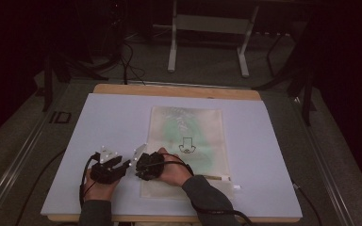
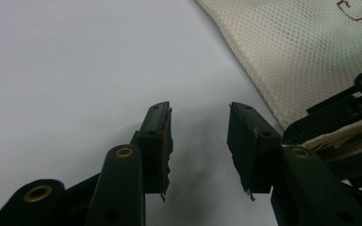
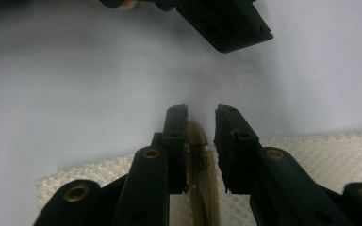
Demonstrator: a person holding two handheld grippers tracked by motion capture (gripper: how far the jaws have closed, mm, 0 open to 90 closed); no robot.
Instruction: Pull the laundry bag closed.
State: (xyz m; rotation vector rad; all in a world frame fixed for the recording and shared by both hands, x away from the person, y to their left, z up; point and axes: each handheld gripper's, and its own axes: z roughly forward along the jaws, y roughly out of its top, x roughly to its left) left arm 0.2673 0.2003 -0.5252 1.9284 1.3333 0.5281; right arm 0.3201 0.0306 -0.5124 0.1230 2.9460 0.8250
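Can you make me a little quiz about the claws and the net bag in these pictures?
1. True or false: the left claw has the mesh bag between its jaws.
2. What lies between the right claw's jaws: A) a tan strip at the bag's edge, B) a spoon, C) a ball?
3. What colour is the board under the bag?

Key: 1 false, its jaws stand open over bare board. 2 A, with small gaps beside it. 3 White.
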